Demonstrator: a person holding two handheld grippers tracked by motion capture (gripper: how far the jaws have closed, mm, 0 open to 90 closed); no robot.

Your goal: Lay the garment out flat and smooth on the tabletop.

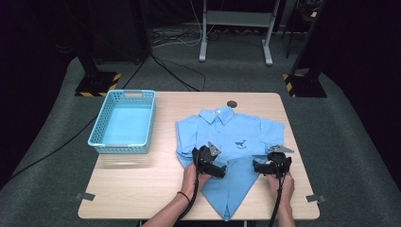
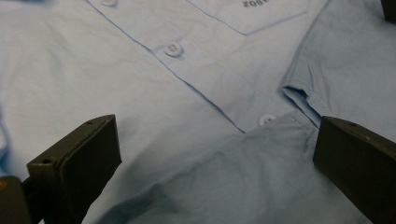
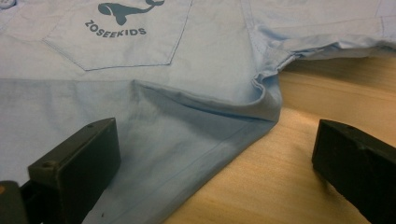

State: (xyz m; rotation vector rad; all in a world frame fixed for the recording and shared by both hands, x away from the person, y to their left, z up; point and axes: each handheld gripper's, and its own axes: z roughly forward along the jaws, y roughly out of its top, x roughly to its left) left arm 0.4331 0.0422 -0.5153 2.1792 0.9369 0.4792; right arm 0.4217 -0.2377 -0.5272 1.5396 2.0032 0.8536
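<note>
While hovering low over the shirt point(image 1: 227, 137) in the high view, left gripper point(image 1: 213, 165) and right gripper point(image 1: 265, 166) over its folded lower half, near the table's point(image 1: 142, 189) front edge; basket point(image 1: 124, 122) well apart at the left. Over to the left gripper view: jaws spread wide, nothing pinched, buttons point(image 2: 173, 49) and a folded hem between them. Then the right gripper view: jaws spread too, straddling the shirt's side fold, pocket point(image 3: 121, 32) beyond with its whale print.
</note>
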